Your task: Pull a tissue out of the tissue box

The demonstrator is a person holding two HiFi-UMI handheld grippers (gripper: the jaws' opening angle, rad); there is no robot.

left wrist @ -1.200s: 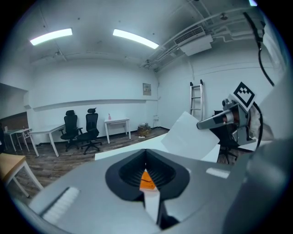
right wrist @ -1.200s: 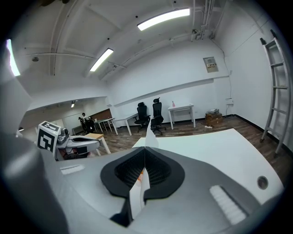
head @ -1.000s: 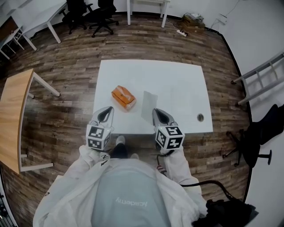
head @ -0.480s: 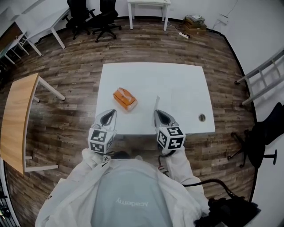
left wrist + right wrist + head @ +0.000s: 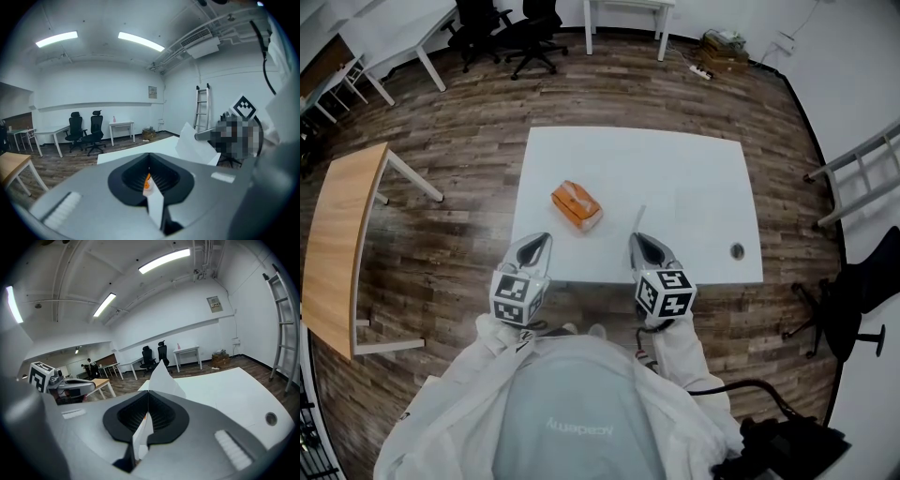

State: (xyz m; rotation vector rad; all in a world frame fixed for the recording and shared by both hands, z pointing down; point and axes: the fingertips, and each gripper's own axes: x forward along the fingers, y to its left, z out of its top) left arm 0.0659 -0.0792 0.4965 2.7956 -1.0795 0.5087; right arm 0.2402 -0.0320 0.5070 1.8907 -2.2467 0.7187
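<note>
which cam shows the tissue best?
Right gripper view: the tissue is close up, pinched in the right gripper, jaws shut. Left gripper view shows it side-on, lower part hidden; head view shows only a thin sliver.

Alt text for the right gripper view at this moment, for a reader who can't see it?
The right gripper has its jaws closed on a white tissue, which stands up past their tips. Beyond lies a white table with a small round hole at right, and office chairs stand by the far wall.
</note>
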